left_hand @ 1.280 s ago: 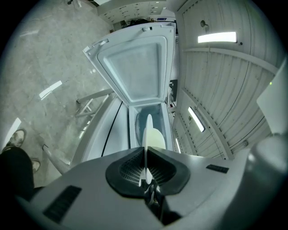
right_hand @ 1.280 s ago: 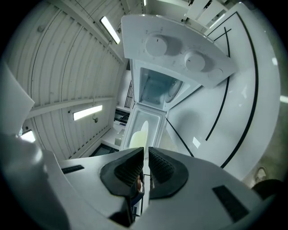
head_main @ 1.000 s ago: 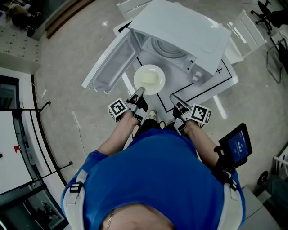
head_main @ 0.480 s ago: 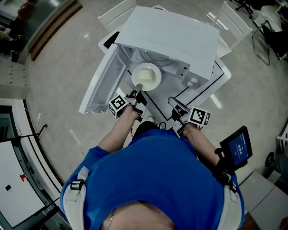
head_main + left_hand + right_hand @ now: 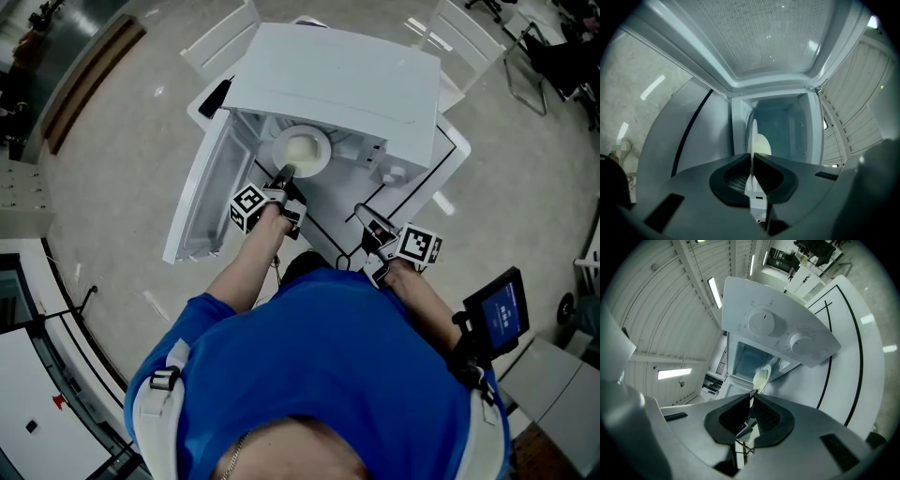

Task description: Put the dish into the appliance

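The pale round dish [image 5: 302, 150] sits at the mouth of the white appliance [image 5: 337, 80], whose door [image 5: 208, 197] hangs open to the left. My left gripper [image 5: 284, 178] is shut on the dish's near rim. In the left gripper view the dish [image 5: 753, 138] stands edge-on between the pads of the left gripper [image 5: 753, 171], with the appliance's cavity [image 5: 780, 123] straight ahead. My right gripper [image 5: 361, 214] is shut and holds nothing, in front of the appliance's control side. The right gripper view shows the right gripper [image 5: 751, 400], the dish [image 5: 761, 377] and two knobs [image 5: 761, 322].
The appliance stands on a white surface with black lines [image 5: 417, 186]. A small blue screen [image 5: 497, 311] is strapped at the person's right arm. White furniture [image 5: 464, 42] stands behind the appliance, and a dark object [image 5: 216, 97] lies at its back left corner.
My left gripper has carried the dish forward from in front of the open door to the appliance's opening. The right gripper has stayed about where it was.
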`<action>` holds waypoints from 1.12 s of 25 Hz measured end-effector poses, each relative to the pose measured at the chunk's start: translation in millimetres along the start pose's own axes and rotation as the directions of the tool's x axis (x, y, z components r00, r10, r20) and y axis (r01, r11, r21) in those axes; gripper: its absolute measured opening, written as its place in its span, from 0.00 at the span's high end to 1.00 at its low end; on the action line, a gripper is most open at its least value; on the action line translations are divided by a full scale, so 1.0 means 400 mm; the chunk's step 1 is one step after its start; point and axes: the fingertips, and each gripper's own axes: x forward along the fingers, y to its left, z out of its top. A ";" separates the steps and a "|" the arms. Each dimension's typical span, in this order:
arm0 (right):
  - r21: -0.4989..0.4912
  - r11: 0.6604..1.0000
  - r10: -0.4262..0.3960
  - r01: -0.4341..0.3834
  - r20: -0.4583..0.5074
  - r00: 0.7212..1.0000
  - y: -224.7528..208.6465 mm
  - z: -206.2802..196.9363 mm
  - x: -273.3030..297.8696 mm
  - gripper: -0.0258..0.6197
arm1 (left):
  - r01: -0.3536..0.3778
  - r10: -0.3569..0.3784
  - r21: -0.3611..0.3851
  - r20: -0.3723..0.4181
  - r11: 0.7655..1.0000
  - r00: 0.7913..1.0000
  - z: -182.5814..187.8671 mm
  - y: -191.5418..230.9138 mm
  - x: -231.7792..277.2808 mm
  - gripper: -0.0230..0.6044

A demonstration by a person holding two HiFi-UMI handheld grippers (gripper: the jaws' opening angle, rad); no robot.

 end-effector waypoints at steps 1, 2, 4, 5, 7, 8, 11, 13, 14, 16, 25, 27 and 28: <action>0.000 1.000 -0.003 0.003 0.008 1.000 -0.002 0.004 -0.003 0.94 | -0.003 0.003 0.000 -0.002 1.000 1.000 0.002 -0.001 0.011 0.94; 0.000 1.000 -0.007 0.007 0.017 1.000 -0.004 0.009 -0.005 0.94 | -0.005 0.005 -0.001 -0.003 1.000 1.000 0.004 -0.002 0.022 0.94; 0.003 1.000 -0.013 0.013 0.033 0.999 -0.009 0.018 -0.010 0.94 | -0.011 0.011 -0.005 -0.006 1.000 1.000 0.007 -0.003 0.042 0.94; 0.005 1.000 -0.016 0.016 0.040 0.999 -0.010 0.021 -0.012 0.94 | -0.014 0.014 -0.006 -0.008 1.000 1.000 0.009 -0.002 0.050 0.94; 0.008 1.000 -0.022 0.022 0.052 0.998 -0.015 0.025 -0.017 0.94 | -0.021 0.021 -0.007 -0.011 1.000 1.000 0.010 0.000 0.065 0.94; 0.010 1.000 -0.024 0.024 0.058 0.998 -0.017 0.028 -0.020 0.94 | -0.024 0.024 -0.008 -0.013 1.000 1.000 0.011 0.002 0.072 0.94; 0.019 0.999 -0.031 0.030 0.072 0.997 -0.024 0.034 -0.025 0.94 | -0.032 0.032 -0.012 -0.016 0.999 0.999 0.011 0.007 0.093 0.94; 0.025 0.998 -0.053 0.051 0.075 0.996 -0.034 0.034 -0.031 0.94 | -0.037 0.037 -0.014 -0.014 0.999 0.999 0.013 0.010 0.103 0.94; 0.028 0.998 -0.065 0.063 0.075 0.995 -0.039 0.033 -0.034 0.94 | -0.041 0.041 -0.014 -0.014 0.999 0.999 0.015 0.012 0.107 0.94; 0.031 0.998 -0.066 0.063 0.080 0.995 -0.040 0.033 -0.036 0.94 | -0.049 0.049 -0.013 -0.012 0.999 0.999 0.018 0.014 0.115 0.94; 0.046 0.999 -0.021 0.016 0.111 0.994 -0.028 0.048 -0.034 0.94 | -0.076 0.076 0.004 0.000 0.997 0.997 0.032 0.019 0.156 0.94; 0.046 0.999 -0.027 0.021 0.116 0.993 -0.031 0.051 -0.036 0.94 | -0.079 0.079 0.008 0.002 0.997 0.997 0.034 0.018 0.166 0.94; 0.046 0.998 -0.044 0.039 0.115 0.992 -0.038 0.052 -0.040 0.94 | -0.080 0.080 0.011 0.004 0.997 0.997 0.035 0.017 0.171 0.94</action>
